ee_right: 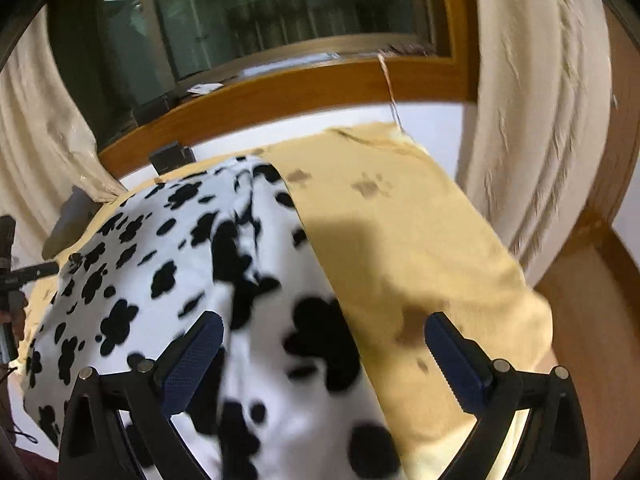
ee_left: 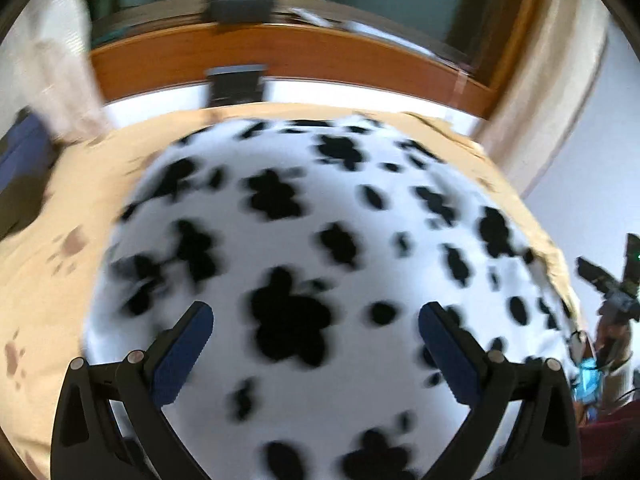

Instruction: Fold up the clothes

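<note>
A white garment with black blotches (ee_left: pixel 320 248) lies spread on a yellow sheet with paw prints (ee_left: pixel 52 248). My left gripper (ee_left: pixel 316 320) is open and empty, hovering above the garment's middle. In the right wrist view the garment (ee_right: pixel 160 272) fills the left and centre, and its right edge runs down over the yellow sheet (ee_right: pixel 420 240). My right gripper (ee_right: pixel 324 330) is open and empty, above that right edge. The left gripper also shows at the far left edge of the right wrist view (ee_right: pixel 16 272), and the right gripper shows at the right edge of the left wrist view (ee_left: pixel 616 288).
A wooden window frame (ee_left: pixel 280 56) and cream curtains (ee_right: pixel 532 120) stand behind the surface. A dark small box (ee_left: pixel 236 86) sits at the far edge. A blue object (ee_left: pixel 24 152) lies at the left. A wooden panel (ee_right: pixel 592 300) is at the right.
</note>
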Demonstrator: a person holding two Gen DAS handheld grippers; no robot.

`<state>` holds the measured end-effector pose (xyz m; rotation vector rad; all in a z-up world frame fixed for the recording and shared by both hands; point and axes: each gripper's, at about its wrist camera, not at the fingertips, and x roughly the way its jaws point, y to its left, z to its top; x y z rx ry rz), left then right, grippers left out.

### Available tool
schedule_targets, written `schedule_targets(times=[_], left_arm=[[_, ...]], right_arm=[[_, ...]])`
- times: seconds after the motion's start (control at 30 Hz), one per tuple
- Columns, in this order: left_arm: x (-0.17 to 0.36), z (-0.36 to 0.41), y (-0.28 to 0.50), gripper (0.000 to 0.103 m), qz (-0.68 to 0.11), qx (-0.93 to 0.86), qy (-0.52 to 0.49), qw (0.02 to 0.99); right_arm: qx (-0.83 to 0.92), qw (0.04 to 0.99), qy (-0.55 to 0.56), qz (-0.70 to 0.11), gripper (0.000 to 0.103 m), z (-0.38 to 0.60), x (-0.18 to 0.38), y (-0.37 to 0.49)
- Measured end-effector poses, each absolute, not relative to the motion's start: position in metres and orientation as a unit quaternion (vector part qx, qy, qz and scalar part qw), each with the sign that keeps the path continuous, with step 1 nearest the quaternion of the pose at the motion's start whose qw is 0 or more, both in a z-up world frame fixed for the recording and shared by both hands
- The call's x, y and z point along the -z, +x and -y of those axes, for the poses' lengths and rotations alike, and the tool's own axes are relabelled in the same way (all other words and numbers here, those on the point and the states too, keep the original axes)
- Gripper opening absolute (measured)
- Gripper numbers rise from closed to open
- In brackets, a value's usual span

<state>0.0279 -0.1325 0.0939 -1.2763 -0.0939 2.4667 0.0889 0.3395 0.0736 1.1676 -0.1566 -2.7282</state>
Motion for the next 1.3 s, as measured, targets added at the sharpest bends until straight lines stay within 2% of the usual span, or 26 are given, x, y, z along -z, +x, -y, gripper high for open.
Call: schedule_targets(times=[0.07,0.2,0.3,0.5,0.67,0.73,0.8,0.87,1.03,1.07,1.1,1.17,1.3], left_arm=[[-0.094,0.105,0.021,0.103,0.038,-0.862,-0.462,0.204],[-0.080,0.055,0.018,0.103,0.037,-0.850,-0.471,0.232],[-0.059,0.028,0.020,0.103,0.030,-0.844,-0.476,0.244],[-0.025,0.017,0.022,0.103,0.008,-0.846,-0.485,0.220],[-0.023,0.015,0.025,0.103,-0.005,-0.852,-0.477,0.215],[-0.020,0.011,0.027,0.103,-0.025,-0.854,-0.474,0.212],[-0.017,0.006,0.030,0.103,-0.053,-0.858,-0.467,0.208],[-0.015,0.000,0.034,0.103,-0.082,-0.861,-0.460,0.202],[-0.014,0.000,0.034,0.103,-0.086,-0.863,-0.456,0.201],[-0.014,0.000,0.034,0.103,-0.086,-0.863,-0.456,0.201],[-0.014,0.000,0.035,0.103,-0.087,-0.863,-0.455,0.200],[-0.013,-0.001,0.036,0.103,-0.089,-0.864,-0.454,0.199],[-0.013,-0.001,0.037,0.103,-0.088,-0.865,-0.453,0.200]], right_arm=[[0.913,0.076,0.399,0.037,0.102,-0.334,-0.065,0.095],[0.905,0.051,0.419,-0.044,0.102,-0.314,-0.047,0.101],[0.910,0.030,0.409,-0.057,0.102,-0.331,-0.050,0.109],[0.903,0.048,0.420,0.080,0.102,-0.413,-0.055,0.131],[0.898,0.069,0.426,0.084,0.101,-0.424,-0.043,0.159],[0.901,0.088,0.419,0.068,0.086,-0.419,-0.040,0.175],[0.897,0.102,0.426,0.058,0.063,-0.412,-0.034,0.184],[0.892,0.111,0.436,0.046,0.054,-0.405,-0.028,0.189],[0.886,0.117,0.449,0.023,0.049,-0.396,-0.013,0.200],[0.887,0.114,0.447,0.027,0.044,-0.396,-0.012,0.201],[0.887,0.110,0.447,0.029,0.035,-0.396,-0.010,0.200],[0.887,0.104,0.448,0.025,0.026,-0.394,-0.010,0.199],[0.890,0.105,0.443,0.035,0.015,-0.393,-0.020,0.199]])
